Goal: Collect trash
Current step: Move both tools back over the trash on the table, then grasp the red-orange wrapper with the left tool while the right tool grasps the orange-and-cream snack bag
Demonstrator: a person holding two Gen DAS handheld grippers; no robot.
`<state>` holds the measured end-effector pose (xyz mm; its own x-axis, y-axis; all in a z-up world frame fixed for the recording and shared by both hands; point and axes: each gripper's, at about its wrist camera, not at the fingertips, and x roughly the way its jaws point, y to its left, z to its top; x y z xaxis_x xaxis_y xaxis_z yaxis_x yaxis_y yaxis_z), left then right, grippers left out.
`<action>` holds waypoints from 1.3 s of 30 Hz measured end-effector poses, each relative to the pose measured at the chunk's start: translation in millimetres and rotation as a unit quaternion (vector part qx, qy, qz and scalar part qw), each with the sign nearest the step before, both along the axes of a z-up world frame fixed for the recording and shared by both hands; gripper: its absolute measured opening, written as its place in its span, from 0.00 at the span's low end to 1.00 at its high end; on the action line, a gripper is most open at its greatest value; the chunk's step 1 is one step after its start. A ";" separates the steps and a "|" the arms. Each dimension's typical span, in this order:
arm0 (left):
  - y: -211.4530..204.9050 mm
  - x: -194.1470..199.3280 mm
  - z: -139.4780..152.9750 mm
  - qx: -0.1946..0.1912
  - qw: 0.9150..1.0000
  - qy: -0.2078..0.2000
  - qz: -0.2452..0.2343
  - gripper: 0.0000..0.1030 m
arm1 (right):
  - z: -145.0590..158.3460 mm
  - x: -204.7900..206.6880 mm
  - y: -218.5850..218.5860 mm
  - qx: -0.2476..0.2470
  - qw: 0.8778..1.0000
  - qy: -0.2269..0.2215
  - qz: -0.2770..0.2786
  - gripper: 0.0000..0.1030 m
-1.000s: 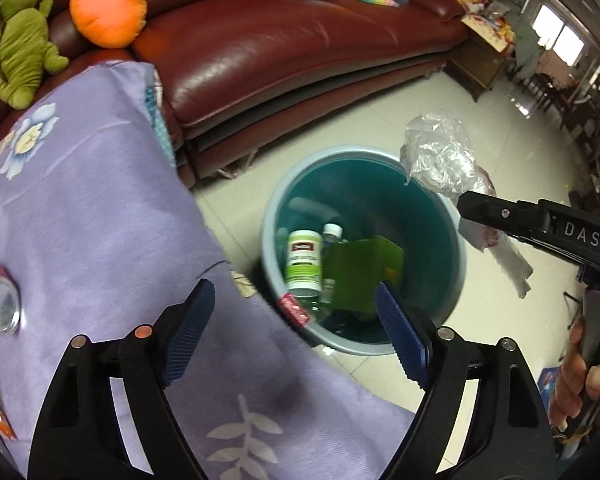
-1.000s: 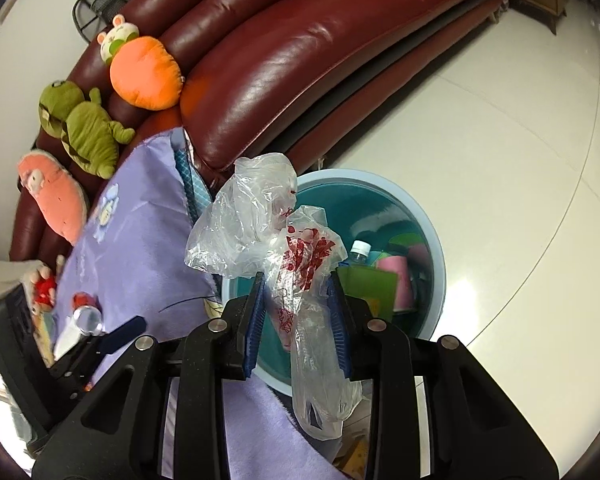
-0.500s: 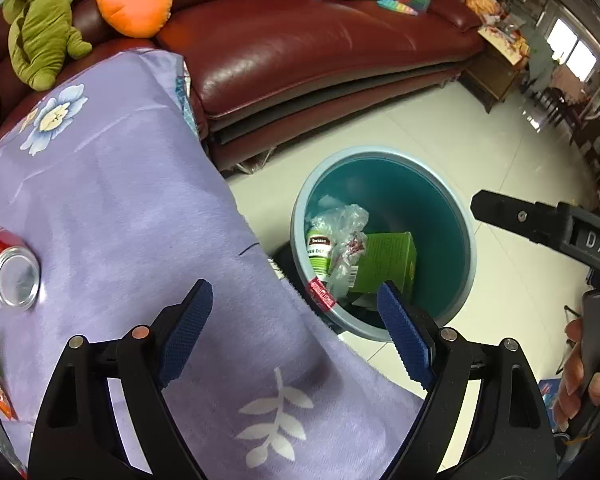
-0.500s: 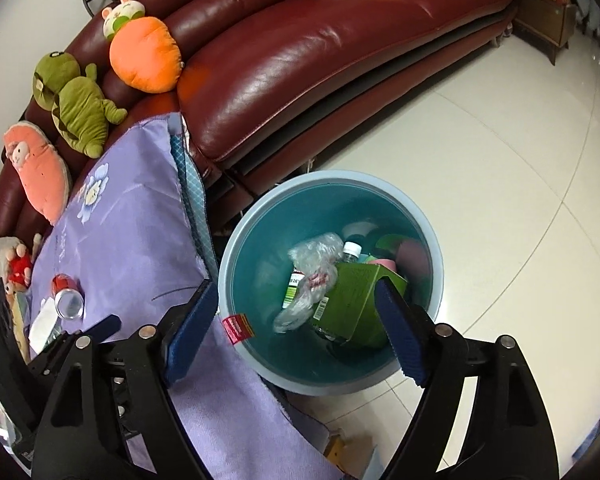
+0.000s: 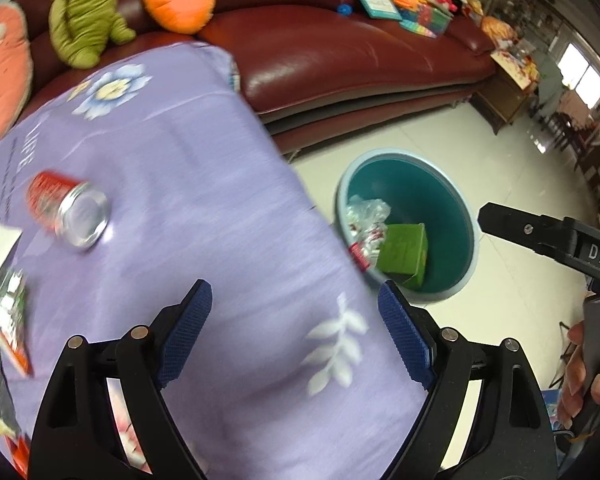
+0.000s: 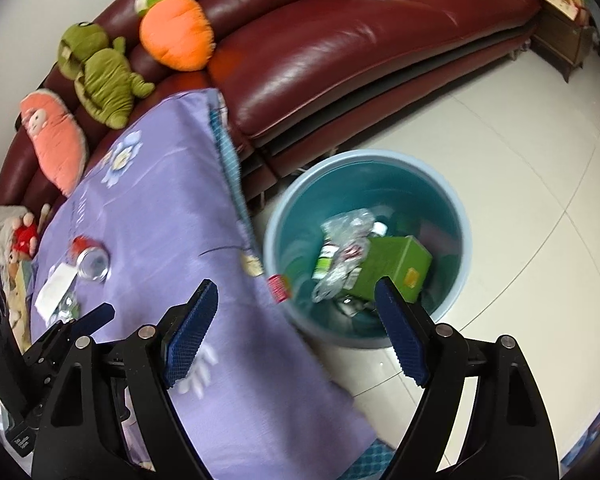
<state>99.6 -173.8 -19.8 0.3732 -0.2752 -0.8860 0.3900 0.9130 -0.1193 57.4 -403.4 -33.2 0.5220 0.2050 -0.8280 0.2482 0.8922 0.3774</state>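
Two tools: left tool [image 5: 294, 332] gaping empty, right tool [image 6: 296, 330] just opened, empty, one bin [image 6: 458, 216], one crumpled bag [image 6: 346, 236] inside, one can [image 5: 66, 212]

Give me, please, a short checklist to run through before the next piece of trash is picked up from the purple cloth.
1. Right gripper empty, having just opened: ok.
2. Left gripper open, empty: ok.
3. Plastic bag inside the bin: ok.
4. Red can on the purple cloth, lying on its side, nothing on it: ok.
5. Wrappers at the cloth's left edge separable: cannot tell, blurred.
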 end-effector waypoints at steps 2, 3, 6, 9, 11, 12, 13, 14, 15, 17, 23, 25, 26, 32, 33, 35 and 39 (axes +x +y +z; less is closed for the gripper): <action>17.6 -6.5 1.7 -0.002 1.000 0.000 0.012 0.83 | 2.6 -4.4 16.8 0.003 1.000 0.002 0.014 0.75; 28.8 -10.5 2.9 -0.004 1.000 -0.001 0.020 0.83 | 3.6 -6.0 23.6 0.002 1.000 0.002 0.020 0.75; 61.4 -21.9 6.1 -0.011 0.999 0.002 0.043 0.84 | 9.0 -10.8 48.5 -0.011 0.999 0.001 0.040 0.75; 93.6 -33.2 11.2 -0.016 0.998 0.001 0.068 0.84 | 14.1 -14.4 72.5 -0.013 0.998 -0.002 0.060 0.75; 115.1 -40.6 14.8 -0.020 0.996 -0.001 0.084 0.84 | 17.4 -17.2 89.6 -0.012 0.997 -0.002 0.076 0.75; 127.5 -45.6 17.6 -0.024 0.995 -0.003 0.093 0.84 | 19.0 -17.5 99.0 -0.012 0.996 -0.002 0.085 0.75; 135.7 -49.2 19.9 -0.025 0.995 -0.005 0.099 0.84 | 20.1 -18.5 108.0 -0.009 0.995 -0.001 0.096 0.75; 148.9 -53.8 22.4 -0.026 0.994 -0.008 0.108 0.84 | 21.1 -19.1 120.5 -0.003 0.994 0.002 0.112 0.75; 159.2 -58.2 24.3 -0.026 0.993 -0.010 0.115 0.84 | 22.1 -19.7 132.9 -0.003 0.992 0.004 0.126 0.75; 177.9 -64.2 27.1 -0.025 0.991 -0.013 0.129 0.84 | 25.1 -20.9 156.6 -0.009 0.989 0.004 0.150 0.75; 244.2 -87.8 33.6 -0.023 0.983 -0.021 0.180 0.84 | 27.7 -25.1 223.8 -0.023 0.975 0.012 0.219 0.75; 265.3 -96.7 35.1 -0.021 0.979 -0.023 0.199 0.84 | 24.8 -27.0 246.3 -0.031 0.969 0.019 0.244 0.75; 274.6 -101.7 35.7 -0.021 0.978 -0.024 0.207 0.84 | 22.2 -28.4 254.9 -0.033 0.967 0.022 0.252 0.75; 334.4 -127.7 27.0 -0.019 0.964 -0.027 0.263 0.85 | 5.0 -38.5 307.3 -0.057 0.947 0.047 0.312 0.75; 346.3 -130.7 22.7 -0.021 0.961 -0.024 0.275 0.85 | 2.5 -39.0 313.6 -0.061 0.945 0.050 0.318 0.75; 361.0 -134.8 16.3 -0.021 0.956 -0.019 0.291 0.86 | -2.7 -39.6 325.3 -0.070 0.940 0.057 0.329 0.75; 380.7 -143.6 -0.9 -0.029 0.951 0.001 0.307 0.86 | -10.0 -38.4 342.0 -0.084 0.933 0.066 0.343 0.75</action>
<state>-44.0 206.8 -20.7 0.4777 -0.0535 -0.8769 -0.2152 0.9606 -0.1759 19.0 -61.4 -43.2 0.2072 0.3159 -0.9259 -0.3683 0.9020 0.2253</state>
